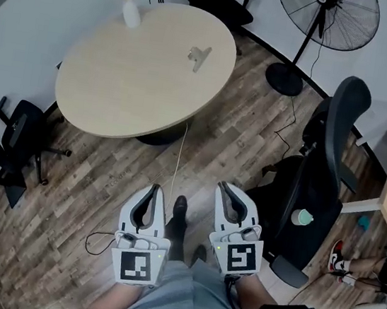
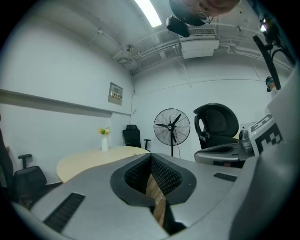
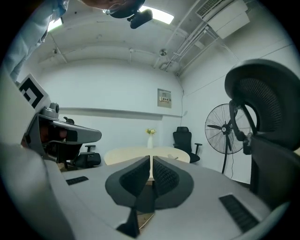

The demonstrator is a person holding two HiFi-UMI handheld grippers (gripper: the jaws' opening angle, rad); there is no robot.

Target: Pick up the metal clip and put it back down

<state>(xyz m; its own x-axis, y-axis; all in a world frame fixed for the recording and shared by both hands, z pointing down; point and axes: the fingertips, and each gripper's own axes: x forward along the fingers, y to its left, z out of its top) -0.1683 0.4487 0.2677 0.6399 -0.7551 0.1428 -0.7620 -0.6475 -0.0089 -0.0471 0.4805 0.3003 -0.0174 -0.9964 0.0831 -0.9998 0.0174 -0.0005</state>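
On the round counter (image 1: pixel 118 82) the metal clip (image 1: pixel 199 56) lay well apart from the left claw (image 1: pixel 154 188) and right claw (image 1: pixel 223 187), both closed empty: approach step, next likely needing a reach and opened jaws.

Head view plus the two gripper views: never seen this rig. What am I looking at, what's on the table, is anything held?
There is no robot here. A person holds a two-jaw gripper in each hand: the left gripper and the right gripper. The cubes with square markers are part of the grippers.

The head view comes from a camera on the person's head, looking steeply down. Each gripper view comes from a camera riding on that gripper and looking along its jaws.

On the round table lie the metal clip and a white vase of flowers. A standing fan and office chairs stand around it.

Nothing is held. Both pairs of jaws are together and empty, well short of the table.
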